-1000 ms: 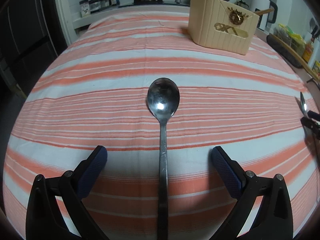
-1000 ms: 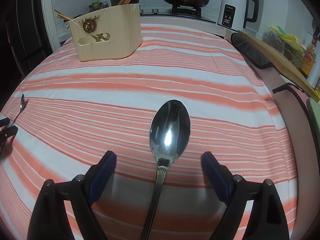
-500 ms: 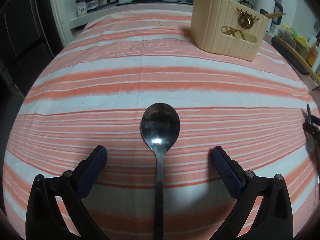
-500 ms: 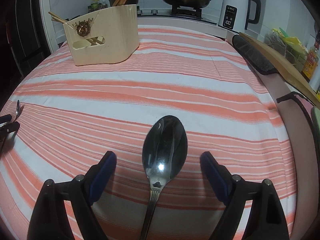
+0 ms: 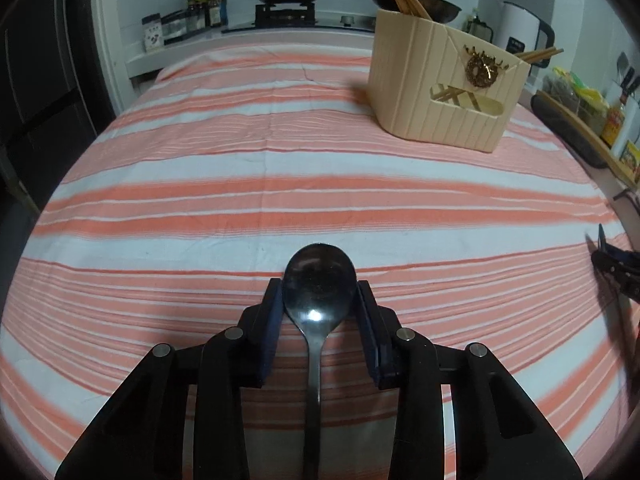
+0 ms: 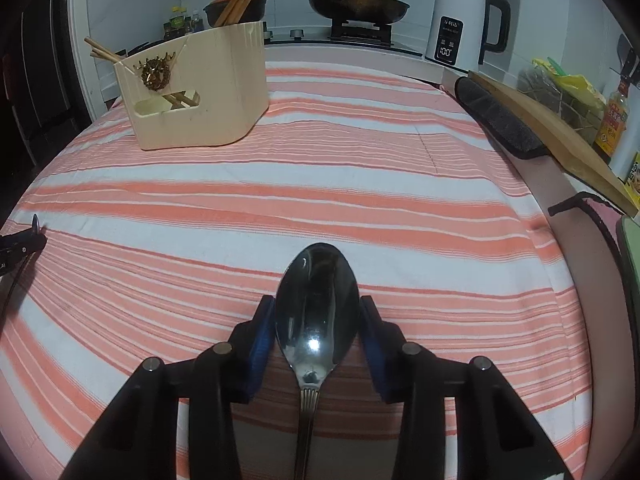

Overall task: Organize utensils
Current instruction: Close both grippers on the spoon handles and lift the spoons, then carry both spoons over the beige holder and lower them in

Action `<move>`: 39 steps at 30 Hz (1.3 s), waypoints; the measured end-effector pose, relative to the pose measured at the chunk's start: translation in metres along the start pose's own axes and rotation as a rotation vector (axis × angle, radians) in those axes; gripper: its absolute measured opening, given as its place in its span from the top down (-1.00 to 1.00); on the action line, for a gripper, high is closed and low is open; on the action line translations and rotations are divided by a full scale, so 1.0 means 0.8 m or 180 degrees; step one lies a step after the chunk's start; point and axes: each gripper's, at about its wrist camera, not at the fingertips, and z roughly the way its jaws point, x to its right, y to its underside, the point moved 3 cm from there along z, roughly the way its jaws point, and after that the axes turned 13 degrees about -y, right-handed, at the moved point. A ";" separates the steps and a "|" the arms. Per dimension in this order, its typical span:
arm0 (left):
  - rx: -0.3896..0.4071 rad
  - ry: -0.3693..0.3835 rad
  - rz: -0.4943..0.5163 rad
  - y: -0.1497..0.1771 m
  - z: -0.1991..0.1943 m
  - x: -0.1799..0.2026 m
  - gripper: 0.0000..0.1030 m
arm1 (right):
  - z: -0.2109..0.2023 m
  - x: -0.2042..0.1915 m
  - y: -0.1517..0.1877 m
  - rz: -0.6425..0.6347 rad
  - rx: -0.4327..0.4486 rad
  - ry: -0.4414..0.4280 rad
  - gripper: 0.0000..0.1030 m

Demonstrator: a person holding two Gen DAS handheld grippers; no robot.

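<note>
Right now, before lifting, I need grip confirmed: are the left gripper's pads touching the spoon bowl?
Touching. In the left wrist view the left gripper has both blue pads pressed against the spoon bowl's edges.

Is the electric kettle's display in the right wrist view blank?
No, the white electric kettle shows lit digits reading 100 on its dark front panel.

The white kettle (image 6: 456,24) has "100" on its display.
</note>
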 end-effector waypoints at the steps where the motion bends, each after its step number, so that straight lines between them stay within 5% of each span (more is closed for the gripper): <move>1: 0.0004 0.0014 -0.0017 0.001 -0.003 -0.001 0.31 | -0.001 0.000 0.000 0.0006 0.0009 -0.0052 0.19; 21: 0.0893 0.0596 -0.0175 -0.016 -0.213 0.010 0.31 | -0.179 -0.092 -0.010 -0.0337 0.0934 -0.0576 0.19; 39: 0.1108 0.0910 -0.0155 -0.068 -0.275 0.028 0.31 | -0.242 -0.145 -0.075 -0.0542 0.1330 -0.0704 0.19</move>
